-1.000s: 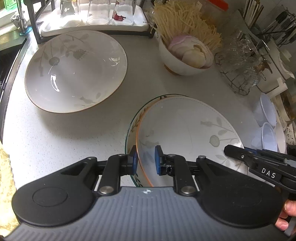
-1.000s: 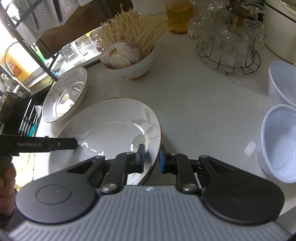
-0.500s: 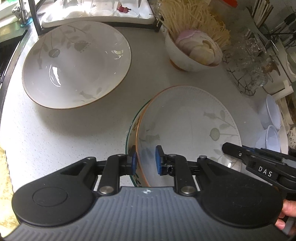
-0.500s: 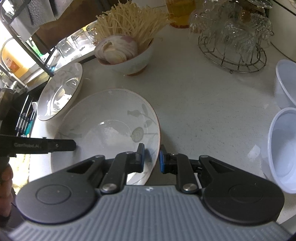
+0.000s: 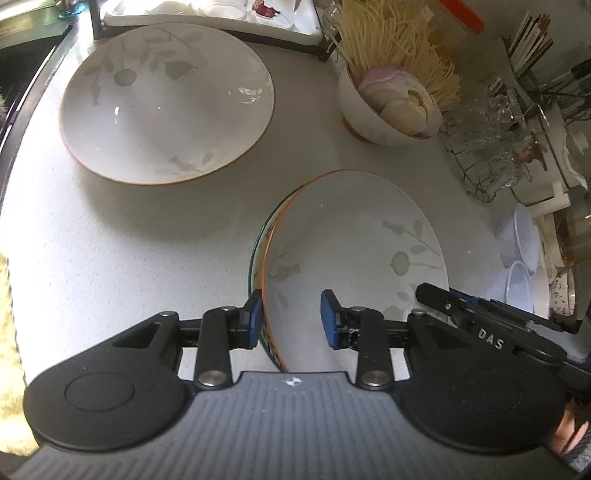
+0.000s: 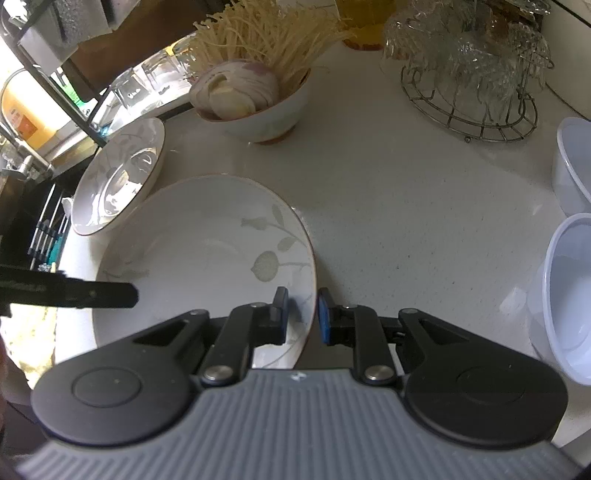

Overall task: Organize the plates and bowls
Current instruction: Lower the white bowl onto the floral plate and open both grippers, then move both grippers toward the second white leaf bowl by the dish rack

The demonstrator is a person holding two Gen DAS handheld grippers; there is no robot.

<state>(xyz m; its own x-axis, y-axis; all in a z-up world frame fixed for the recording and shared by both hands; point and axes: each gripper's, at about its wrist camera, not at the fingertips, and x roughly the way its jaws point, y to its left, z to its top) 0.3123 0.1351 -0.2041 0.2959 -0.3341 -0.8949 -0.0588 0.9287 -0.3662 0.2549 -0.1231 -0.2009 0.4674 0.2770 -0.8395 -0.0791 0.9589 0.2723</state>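
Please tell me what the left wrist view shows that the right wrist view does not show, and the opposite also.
Only the left wrist view shows a green-rimmed dish under the near leaf-pattern plate, and the left gripper with its jaws opening around both rims.

Only the right wrist view shows the right gripper astride the same plate's rim, its jaws close around it, and a jar of yellow liquid.

Both show the far leaf-pattern plate, the bowl of noodles and onion, the wire rack of glasses and the plastic bowls.

A leaf-patterned plate (image 5: pixel 354 236) sits on another dish (image 5: pixel 258 251), noodle bowl (image 5: pixel 369 118) behind.
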